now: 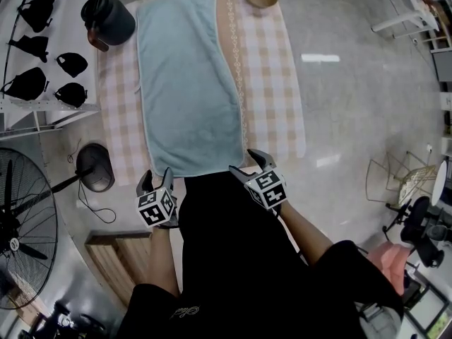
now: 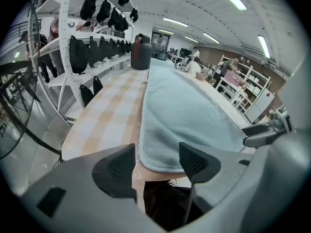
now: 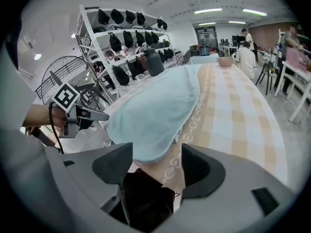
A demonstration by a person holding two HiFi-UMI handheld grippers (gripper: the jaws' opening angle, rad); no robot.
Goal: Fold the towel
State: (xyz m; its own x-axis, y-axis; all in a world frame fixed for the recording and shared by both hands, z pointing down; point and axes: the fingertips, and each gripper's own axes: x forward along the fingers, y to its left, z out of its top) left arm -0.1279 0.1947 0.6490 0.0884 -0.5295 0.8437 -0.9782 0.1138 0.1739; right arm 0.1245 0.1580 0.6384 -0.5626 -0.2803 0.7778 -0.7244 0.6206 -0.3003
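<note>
Checked tablecloth (image 1: 272, 69) carries the towel (image 1: 185, 83) lengthwise, pointing away from the person

Light blue towel (image 1: 189, 83), beige-and-white checked tablecloth (image 1: 268, 76), black jug (image 1: 107, 20)

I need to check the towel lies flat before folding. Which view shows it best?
The head view: the light blue towel shows whole from above, all edges visible. The left gripper view and right gripper view see it low and foreshortened, mainly its near corners.
</note>
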